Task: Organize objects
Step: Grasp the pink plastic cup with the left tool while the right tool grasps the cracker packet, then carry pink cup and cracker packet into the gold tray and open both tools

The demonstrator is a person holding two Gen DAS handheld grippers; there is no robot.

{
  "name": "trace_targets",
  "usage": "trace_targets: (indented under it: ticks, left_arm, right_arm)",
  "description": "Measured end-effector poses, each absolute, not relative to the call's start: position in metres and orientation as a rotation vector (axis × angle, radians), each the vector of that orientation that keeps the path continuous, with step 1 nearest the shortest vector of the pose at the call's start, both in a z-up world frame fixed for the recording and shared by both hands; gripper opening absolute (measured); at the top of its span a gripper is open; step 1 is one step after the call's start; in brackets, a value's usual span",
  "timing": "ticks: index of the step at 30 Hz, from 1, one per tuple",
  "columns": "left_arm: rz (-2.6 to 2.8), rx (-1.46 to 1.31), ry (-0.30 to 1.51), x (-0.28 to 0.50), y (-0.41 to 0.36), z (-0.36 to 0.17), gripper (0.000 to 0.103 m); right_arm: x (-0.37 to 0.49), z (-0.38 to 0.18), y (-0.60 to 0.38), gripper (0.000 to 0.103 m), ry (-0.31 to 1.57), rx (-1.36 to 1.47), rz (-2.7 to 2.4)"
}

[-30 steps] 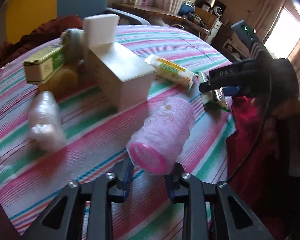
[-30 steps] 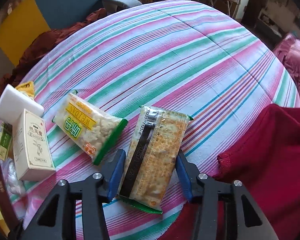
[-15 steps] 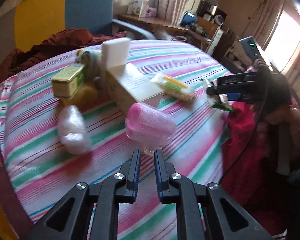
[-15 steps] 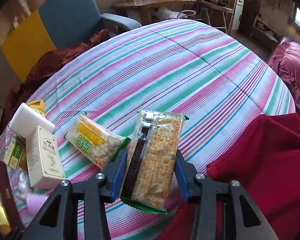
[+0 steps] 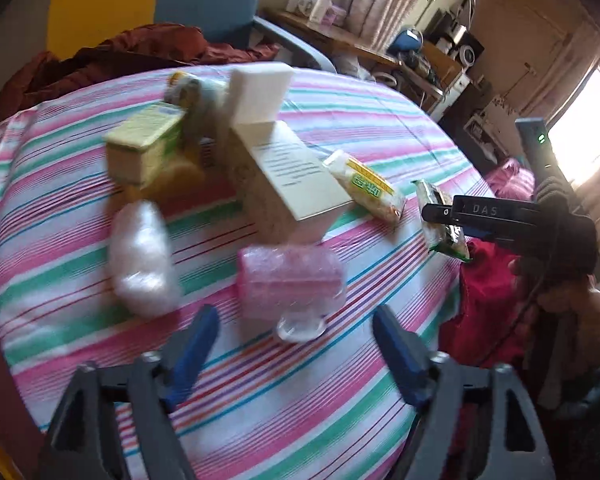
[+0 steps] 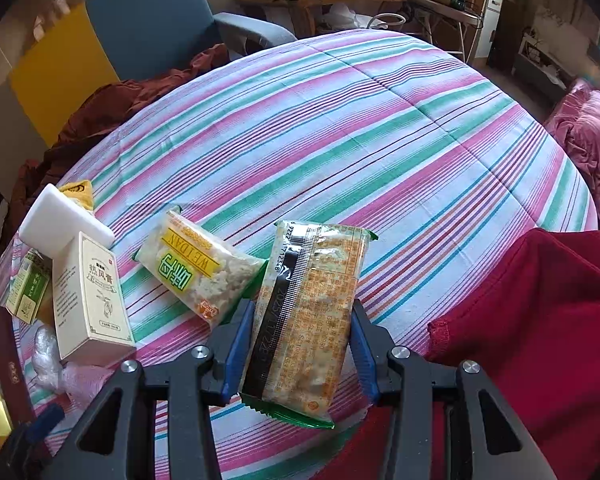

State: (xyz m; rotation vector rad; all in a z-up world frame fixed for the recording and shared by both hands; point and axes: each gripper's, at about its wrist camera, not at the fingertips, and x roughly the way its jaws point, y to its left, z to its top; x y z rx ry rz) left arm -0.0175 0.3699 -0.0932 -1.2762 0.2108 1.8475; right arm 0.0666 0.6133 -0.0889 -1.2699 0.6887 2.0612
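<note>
My right gripper (image 6: 302, 344) is shut on a clear cracker packet (image 6: 306, 320) with a green edge and holds it above the striped tablecloth (image 6: 360, 128). It shows from the side in the left wrist view (image 5: 444, 228). My left gripper (image 5: 296, 352) is open and empty, just short of a pink bubble-wrapped cup (image 5: 288, 284) lying on its side. A yellow-green Weidan snack packet (image 6: 196, 266) lies left of the cracker packet.
A cream box (image 5: 288, 184), a white block (image 5: 260, 90), a green-yellow box (image 5: 144, 146) and a clear bubble-wrapped bundle (image 5: 142, 260) cluster on the table's left. A red cloth (image 6: 540, 320) lies at the right edge. A blue chair (image 6: 152, 24) stands behind.
My left gripper let go of the pink cup, drew back, shut briefly, then opened wide. The cup now lies on the table. My right gripper lifted the cracker packet off the cloth.
</note>
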Motion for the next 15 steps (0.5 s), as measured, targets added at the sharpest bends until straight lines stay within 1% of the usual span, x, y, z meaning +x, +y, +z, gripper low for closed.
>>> trace_targets:
  ticks: [6, 7, 8, 10, 15]
  left_arm:
    - [1.861, -1.321, 0.301, -0.025, 0.407, -0.109, 0.083]
    - [1.874, -1.325, 0.318, -0.026, 0.410, -0.113, 0.075]
    - [1.882, -1.325, 0.325, -0.027, 0.410, -0.115, 0.069]
    - [1.881, -1.305, 0.295, -0.026, 0.404, -0.115, 0.069]
    - [1.879, -1.223, 0.301, -0.012, 0.379, -0.101, 0.069]
  right_arm:
    - [0.065, -0.091, 0.615, 0.047, 0.674, -1.295, 2.057]
    - [0.064, -0.091, 0.615, 0.047, 0.670, -1.302, 2.054]
    - [0.064, -0.092, 0.615, 0.047, 0.668, -1.306, 2.052]
    - [0.065, -0.091, 0.616, 0.047, 0.661, -1.304, 2.051]
    - [0.071, -0.079, 0.617, 0.047, 0.664, -1.223, 2.086]
